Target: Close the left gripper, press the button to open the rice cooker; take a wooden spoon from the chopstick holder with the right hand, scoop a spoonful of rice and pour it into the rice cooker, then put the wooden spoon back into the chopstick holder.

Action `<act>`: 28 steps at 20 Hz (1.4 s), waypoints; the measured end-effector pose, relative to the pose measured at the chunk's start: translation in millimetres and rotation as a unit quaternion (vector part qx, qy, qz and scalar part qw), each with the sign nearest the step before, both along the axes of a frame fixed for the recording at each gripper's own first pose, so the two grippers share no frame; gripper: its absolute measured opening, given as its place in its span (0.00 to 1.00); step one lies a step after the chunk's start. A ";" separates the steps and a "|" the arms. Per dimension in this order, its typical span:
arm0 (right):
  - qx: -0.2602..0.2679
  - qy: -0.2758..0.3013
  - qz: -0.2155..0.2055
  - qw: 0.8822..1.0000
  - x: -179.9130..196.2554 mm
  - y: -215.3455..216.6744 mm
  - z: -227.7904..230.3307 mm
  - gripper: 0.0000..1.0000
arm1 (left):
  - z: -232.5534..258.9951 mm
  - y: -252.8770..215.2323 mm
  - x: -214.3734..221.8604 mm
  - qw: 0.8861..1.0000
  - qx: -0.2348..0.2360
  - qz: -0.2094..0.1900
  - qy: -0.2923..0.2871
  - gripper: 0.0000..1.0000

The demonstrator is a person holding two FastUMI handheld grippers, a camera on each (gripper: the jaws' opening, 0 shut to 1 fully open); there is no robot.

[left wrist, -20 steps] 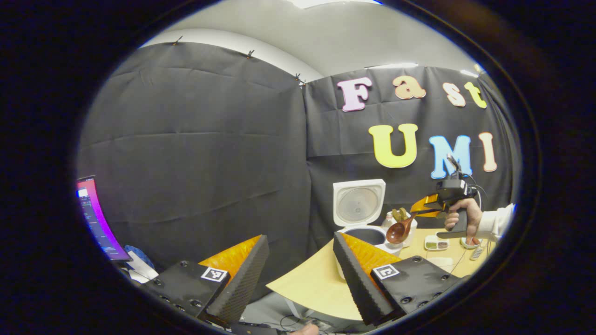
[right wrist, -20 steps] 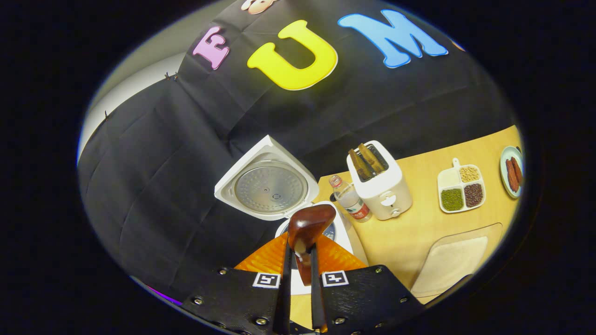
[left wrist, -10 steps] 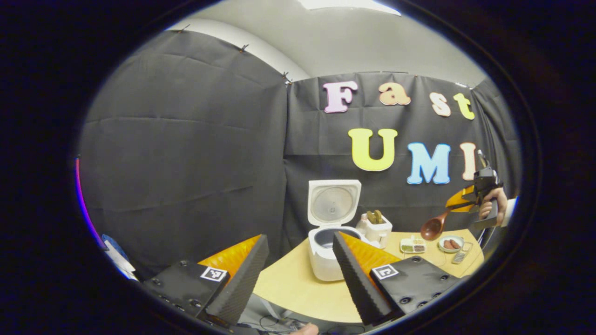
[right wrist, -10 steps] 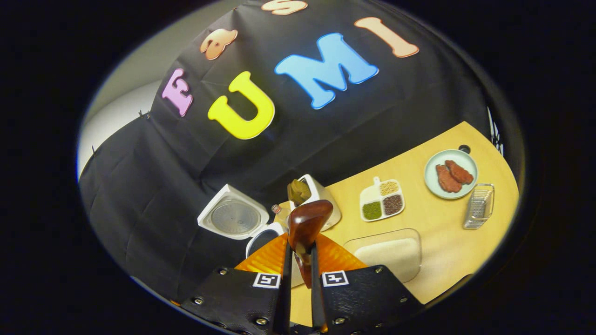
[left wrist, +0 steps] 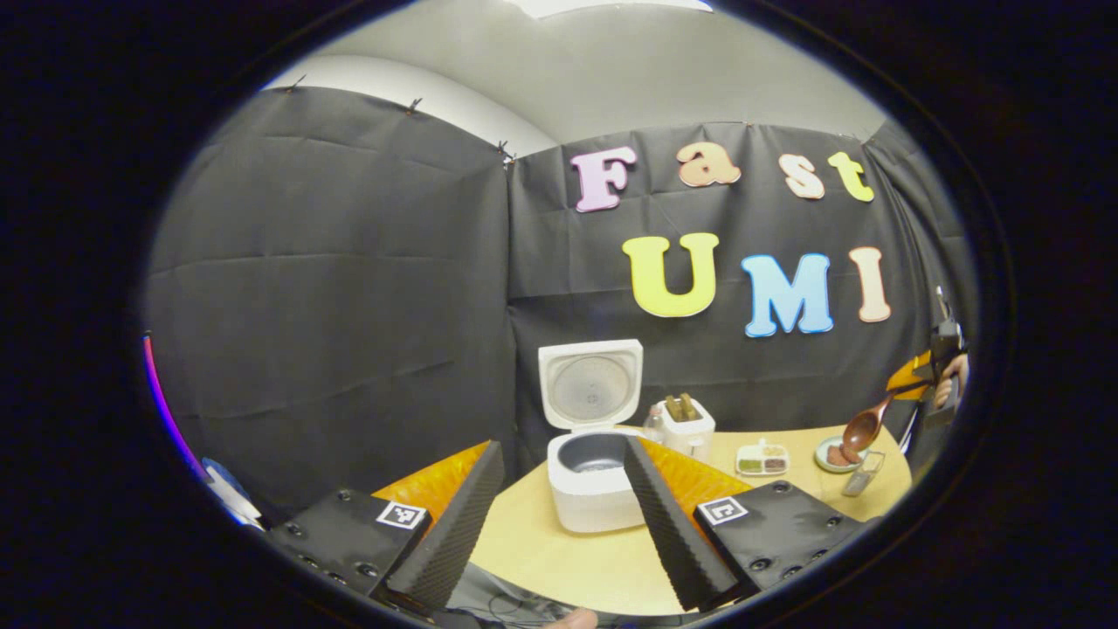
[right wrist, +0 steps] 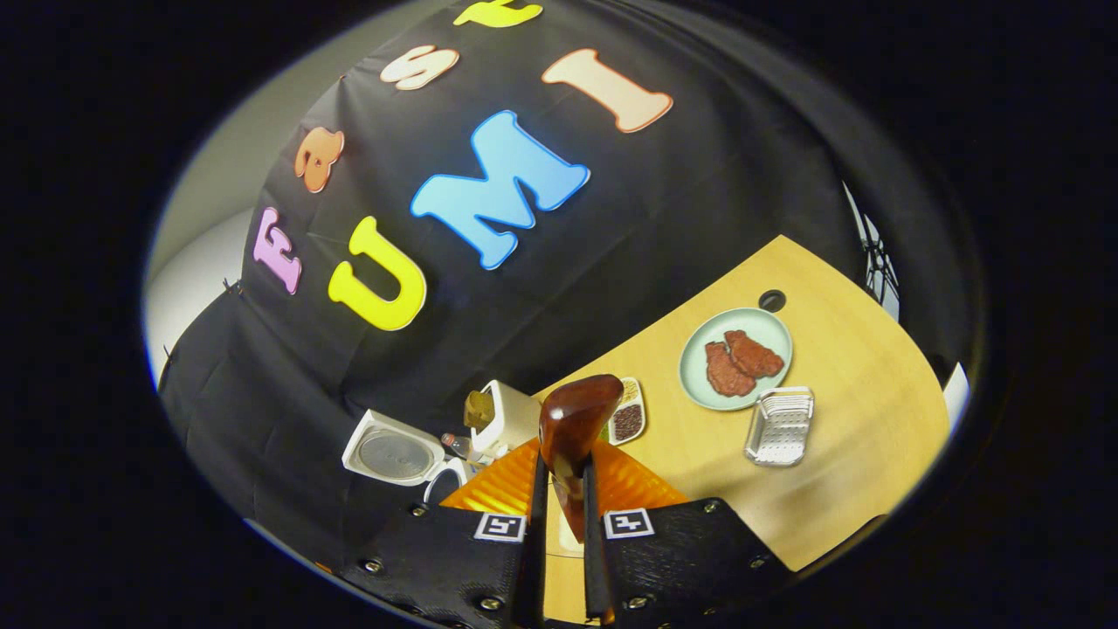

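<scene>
while the left gripper (left wrist: pixel 559 515) is held low at the near edge of the table (left wrist: pixel 541 550), its two fingers stand wide apart with nothing between them. the right gripper (right wrist: pixel 559 524) is held high over the table and tilted; in the left gripper view it appears far to the right, gripped by a hand (left wrist: pixel 948 384) above the plate. both of its fingers are pressed against the handle of the wooden spoon (right wrist: pixel 572 428), whose bowl points forward from the fingertips. the spoon is dark brown and glossy; whether its bowl holds anything cannot be told.

the rice cooker (left wrist: pixel 594 476) is white and stands at the left end of the table with its lid upright and open; the dark inner pot is exposed. just to its right stands the white chopstick holder (left wrist: pixel 686 428), with brown utensil handles projecting from its top. a small bottle (right wrist: pixel 456 445) stands between cooker and holder. further right lies a divided tray (left wrist: pixel 762 459) containing green, pale and dark grains. beyond it is a pale green plate (right wrist: pixel 735 356) carrying two reddish-brown pieces, with a metal mesh basket (right wrist: pixel 779 425) just beside it.
</scene>
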State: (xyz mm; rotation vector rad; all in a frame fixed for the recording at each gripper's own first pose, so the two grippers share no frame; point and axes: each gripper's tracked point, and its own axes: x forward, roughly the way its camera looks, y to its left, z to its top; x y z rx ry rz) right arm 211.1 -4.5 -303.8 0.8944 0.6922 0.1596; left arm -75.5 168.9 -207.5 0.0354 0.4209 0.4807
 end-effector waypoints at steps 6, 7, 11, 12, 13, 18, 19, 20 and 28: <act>-0.035 0.024 -0.019 0.999 18.5 -79.1 -66.9 0.18 | -4.9 -82.2 35.0 0.999 -0.008 -0.009 0.031 1.00; -0.041 0.026 -0.017 0.999 21.4 -84.4 -76.1 0.18 | -4.8 -90.8 37.1 0.999 0.000 -0.013 0.040 1.00; -0.080 0.033 -0.021 0.996 27.4 -103.2 -103.6 0.18 | 0.2 -114.3 46.2 0.997 0.019 -0.029 0.062 1.00; -0.094 0.033 -0.022 0.995 26.4 -106.5 -109.5 0.18 | 2.4 -117.1 47.9 0.997 0.022 -0.030 0.063 1.00; -0.112 0.035 -0.025 0.993 26.4 -110.6 -115.8 0.18 | 5.3 -119.0 49.0 0.997 0.023 -0.032 0.061 1.00; -0.154 0.054 -0.018 0.986 21.7 -98.7 -147.4 0.18 | 13.2 -119.9 50.3 0.998 0.031 -0.024 0.058 1.00; -0.164 0.059 -0.017 0.985 19.8 -97.1 -153.4 0.18 | 11.3 -118.7 48.5 0.997 0.033 -0.022 0.061 1.00; -0.170 0.061 -0.010 0.984 16.5 -92.1 -158.1 0.18 | 11.2 -117.3 46.5 0.997 0.035 -0.020 0.062 1.00; -0.181 0.088 0.022 0.979 -20.6 -78.2 -181.6 0.18 | 4.7 -112.3 34.0 0.997 0.033 -0.008 0.067 0.94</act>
